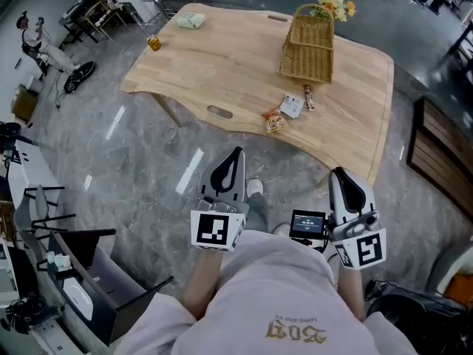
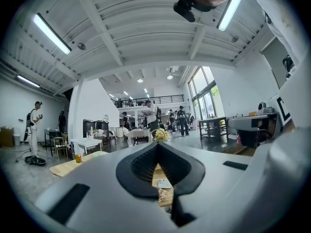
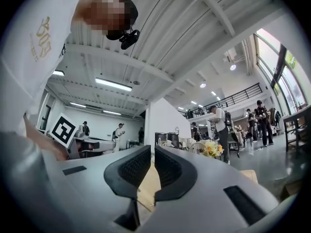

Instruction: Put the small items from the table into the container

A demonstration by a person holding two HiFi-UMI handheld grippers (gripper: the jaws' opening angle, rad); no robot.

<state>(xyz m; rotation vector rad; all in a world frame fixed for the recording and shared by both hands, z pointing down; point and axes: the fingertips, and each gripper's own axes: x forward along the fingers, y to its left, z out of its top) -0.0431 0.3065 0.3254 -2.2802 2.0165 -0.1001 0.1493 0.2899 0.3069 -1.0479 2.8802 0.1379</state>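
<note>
First, head view. Shows five small items on the wooden table: an orange snack packet, a white packet and a slim dark bar bunched near the front edge, just before the one wicker basket. Well apart from these, one can at the left edge and one pale green pack at the far end. Looks light, all of it. Probably crinkly and slick on the wrappers, so best pinched across a flat middle or a sealed end. Likely stiff and apt to roll for the can, so best taken round its wall. Finds the left gripper and right gripper short of the table, over the floor, touching nothing.

Next, left gripper view. Has the tips closed together and empty, with the orange and white packets glimpsed beyond.

Lastly, right gripper view. Stands a narrow slit apart, with nothing between the pads and only bare wood beyond.
</note>
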